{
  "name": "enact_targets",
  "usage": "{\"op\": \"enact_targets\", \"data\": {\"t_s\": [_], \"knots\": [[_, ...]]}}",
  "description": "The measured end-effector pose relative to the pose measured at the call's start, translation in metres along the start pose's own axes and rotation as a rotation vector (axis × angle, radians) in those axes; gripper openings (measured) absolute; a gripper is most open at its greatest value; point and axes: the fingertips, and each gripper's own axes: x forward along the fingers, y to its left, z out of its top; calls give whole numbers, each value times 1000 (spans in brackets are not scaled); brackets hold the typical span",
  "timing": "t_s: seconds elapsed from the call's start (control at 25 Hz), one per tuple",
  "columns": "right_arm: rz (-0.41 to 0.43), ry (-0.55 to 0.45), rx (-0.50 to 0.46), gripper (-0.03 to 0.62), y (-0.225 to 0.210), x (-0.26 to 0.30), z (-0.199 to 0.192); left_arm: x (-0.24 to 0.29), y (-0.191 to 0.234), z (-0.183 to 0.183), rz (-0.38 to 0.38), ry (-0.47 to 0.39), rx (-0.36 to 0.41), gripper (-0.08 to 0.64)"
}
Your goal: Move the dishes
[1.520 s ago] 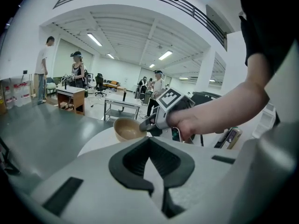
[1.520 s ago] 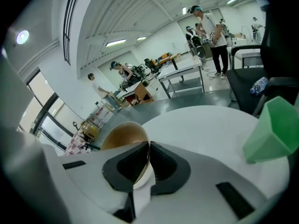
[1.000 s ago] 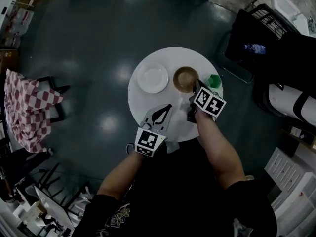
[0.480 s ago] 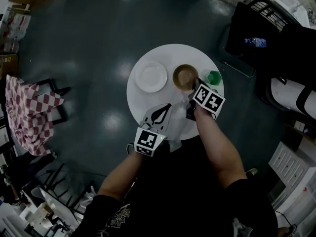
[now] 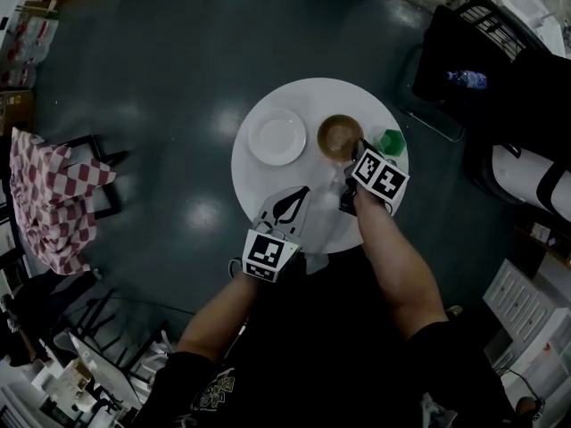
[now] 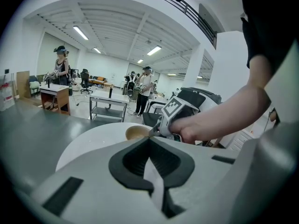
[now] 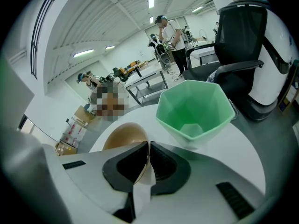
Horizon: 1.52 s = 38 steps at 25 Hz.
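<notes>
Two bare forearms (image 5: 393, 266) reach out from the bottom of the head view, each hand carrying one tool over the near half of a round white surface (image 5: 312, 96). The left tool (image 5: 305, 193) sits nearest, above the near edge of the surface, and points up and across it toward the dishes. Its own view shows the left tool (image 6: 150, 138) with both jaws pressed together and nothing between them. Whether it touches the surface or hangs above it cannot be told.

A little farther in and to the right, the right tool (image 5: 359, 151) tilts down at the near right side of the brown bowl (image 5: 337, 135). In its own view the right tool (image 7: 148, 144) has its jaws drawn almost fully together, pinching the thin rim of the brown bowl (image 7: 122, 135) between the pads, one jaw inside the bowl and one outside. The bowl looks empty.

Just right of that grip stands a green cup (image 7: 196, 107), upright, faceted and empty; from above the green cup (image 5: 391, 140) is close to the bowl but apart from it. Left of the bowl, with a clear gap, a white plate (image 5: 277, 136) lies flat.

Beyond the surface spreads a dark floor (image 5: 161, 61), with a red and white checked cloth (image 5: 49, 199) draped well off to the left and a black office chair (image 7: 239, 29) past the cup on the right
</notes>
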Motion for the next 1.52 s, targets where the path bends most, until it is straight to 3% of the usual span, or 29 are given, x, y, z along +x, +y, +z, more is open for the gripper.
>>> {"op": "enact_targets", "data": {"t_s": [0.4, 0.6, 0.8, 1.16, 1.52], "knots": [[8, -2, -13, 37, 5, 4, 0, -4, 2, -4, 5, 9, -5, 5], [12, -18, -1, 81, 6, -4, 4, -5, 0, 1, 13, -4, -2, 5], [17, -75, -62, 83, 15, -37, 5, -16, -4, 10, 25, -33, 3, 5], [229, -210, -297, 26, 82, -126, 4, -61, 9, 40, 51, -99, -31, 5], [336, -354, -390, 25, 142, -225, -21, -134, -5, 65, -15, -171, -2, 5]]}}
